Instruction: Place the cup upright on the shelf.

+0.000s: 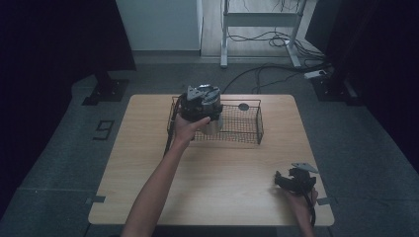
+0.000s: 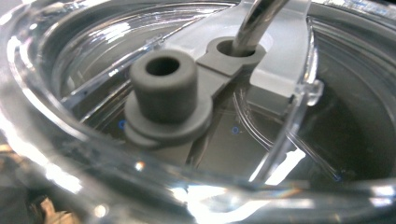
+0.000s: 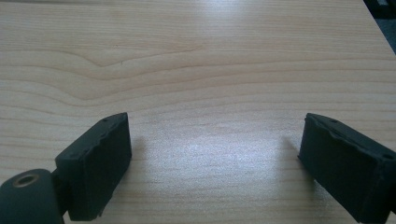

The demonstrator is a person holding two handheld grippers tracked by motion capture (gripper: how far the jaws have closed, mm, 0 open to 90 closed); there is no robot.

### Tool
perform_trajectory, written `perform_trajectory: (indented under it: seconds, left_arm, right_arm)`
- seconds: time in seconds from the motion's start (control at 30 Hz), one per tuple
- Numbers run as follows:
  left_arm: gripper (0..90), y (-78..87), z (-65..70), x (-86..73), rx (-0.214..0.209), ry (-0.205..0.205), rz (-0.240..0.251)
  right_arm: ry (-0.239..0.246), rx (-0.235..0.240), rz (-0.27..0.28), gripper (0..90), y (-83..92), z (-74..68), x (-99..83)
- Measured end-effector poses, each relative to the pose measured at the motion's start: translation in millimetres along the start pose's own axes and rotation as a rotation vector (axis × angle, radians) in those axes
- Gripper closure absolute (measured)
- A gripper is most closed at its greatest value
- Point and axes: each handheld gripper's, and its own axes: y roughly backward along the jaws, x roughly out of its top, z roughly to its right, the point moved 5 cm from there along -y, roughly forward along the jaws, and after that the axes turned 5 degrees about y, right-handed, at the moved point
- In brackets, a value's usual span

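Left gripper (image 1: 211,118) held clear lidded cup (image 1: 214,125) over wire basket (image 1: 249,134); next, lower in. Right gripper (image 3: 215,154) idle, jaws wide.

We are in a lab or test room, not a home. We see dark curtains (image 1: 59,39) around one wooden table (image 1: 212,192), grey carpet tiles (image 1: 59,163), loose cables (image 1: 276,42) and a metal frame (image 1: 259,22) behind.

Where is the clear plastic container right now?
In the high view the clear plastic container is held by the left gripper over the left end of the wire basket, at the table's far side.
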Motion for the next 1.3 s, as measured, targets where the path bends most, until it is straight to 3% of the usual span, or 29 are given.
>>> perform_trajectory:
  seconds: [0.87,1.3]
  left_arm:
    - [3.8,-46.3,-22.1,7.2,0.063,0.031,-0.026]
    - [3.8,-63.9,-22.1,-3.8,0.073,0.051,-0.053]
  right_arm:
    - [0.000,-0.001,0.001,9.3,0.1,0.2,0.0]
    - [0.000,-0.001,0.002,9.3,0.1,0.1,0.0]
